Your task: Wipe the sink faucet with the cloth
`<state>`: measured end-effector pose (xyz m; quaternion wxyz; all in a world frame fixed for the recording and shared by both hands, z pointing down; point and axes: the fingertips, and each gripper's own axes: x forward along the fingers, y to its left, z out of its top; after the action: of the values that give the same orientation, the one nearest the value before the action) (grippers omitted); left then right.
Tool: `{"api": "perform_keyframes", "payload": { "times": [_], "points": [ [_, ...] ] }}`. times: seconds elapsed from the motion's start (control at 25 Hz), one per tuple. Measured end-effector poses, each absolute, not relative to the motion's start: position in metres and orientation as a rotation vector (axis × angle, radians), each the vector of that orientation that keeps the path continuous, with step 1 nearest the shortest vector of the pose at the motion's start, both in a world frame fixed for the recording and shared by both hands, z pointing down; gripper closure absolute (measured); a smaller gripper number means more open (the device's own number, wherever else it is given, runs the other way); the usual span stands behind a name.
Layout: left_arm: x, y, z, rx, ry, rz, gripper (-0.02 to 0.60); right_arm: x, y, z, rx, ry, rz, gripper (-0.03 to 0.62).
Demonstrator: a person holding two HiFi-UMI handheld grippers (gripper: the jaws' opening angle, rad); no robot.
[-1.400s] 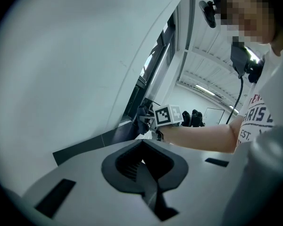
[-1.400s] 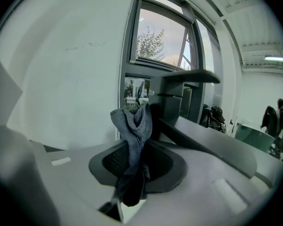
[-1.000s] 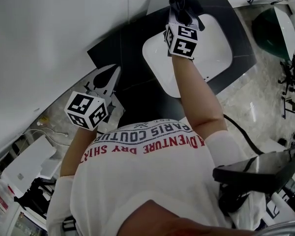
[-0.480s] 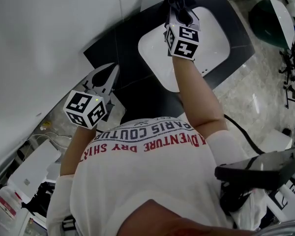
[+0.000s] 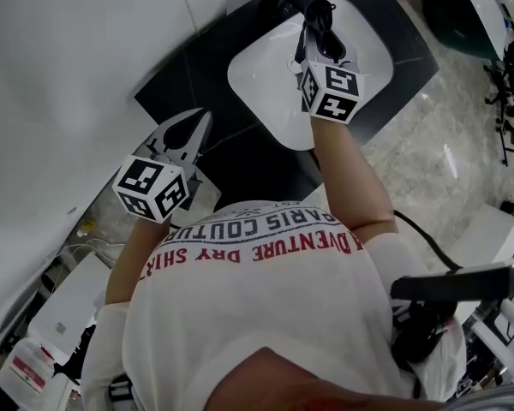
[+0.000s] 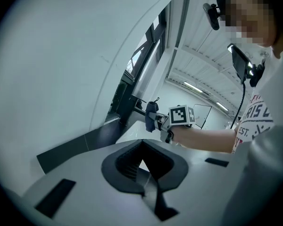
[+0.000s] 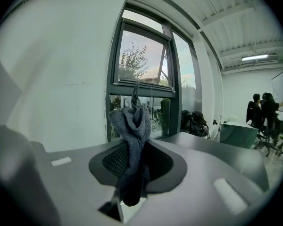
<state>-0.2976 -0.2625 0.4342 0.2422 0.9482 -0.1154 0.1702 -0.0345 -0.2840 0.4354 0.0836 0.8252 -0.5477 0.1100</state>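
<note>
r gripper (image 5: 318,24) drew back over sink (image 5: 259,77), clamping cloth (image 7: 132,128) (l gripper (image 5: 195,125) closed, empty).

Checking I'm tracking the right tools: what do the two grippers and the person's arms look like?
Both are pale grey with black ribbed pads inside the jaws: left gripper, right gripper. Each carries a white cube with black square markers. The person wears a white short-sleeved T-shirt with red and dark lettering; forearms are bare.
</note>
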Motion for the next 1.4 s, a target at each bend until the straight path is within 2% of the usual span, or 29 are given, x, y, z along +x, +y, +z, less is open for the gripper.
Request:
{"api": "perform_keyframes", "payload": {
  "times": [0.32, 0.72, 0.96, 1.2, 1.4],
  "points": [
    [-0.306, -0.259, 0.415, 2.623, -0.308, 0.423, 0.580, -0.053, -0.275, 0.424, 2.416, -1.722, 0.339, 0.517],
    [-0.349, -0.239, 0.385, 2.655, -0.339, 0.299, 0.580, -0.182, -0.203, 0.373, 2.092, -2.174, 0.500, 0.517],
    [-0.363, -0.178, 0.364, 2.695, -0.427, 0.219, 0.580, -0.241, -0.147, 0.362, 1.870, -2.363, 0.496, 0.517],
    [-0.306, -0.054, 0.360, 2.739, -0.555, 0.153, 0.580, -0.218, -0.032, 0.356, 1.622, -2.553, 0.376, 0.517],
    [-0.220, 0.088, 0.368, 2.679, -0.699, 0.032, 0.580, -0.150, 0.108, 0.377, 1.369, -2.651, 0.368, 0.517]
  ]
}}
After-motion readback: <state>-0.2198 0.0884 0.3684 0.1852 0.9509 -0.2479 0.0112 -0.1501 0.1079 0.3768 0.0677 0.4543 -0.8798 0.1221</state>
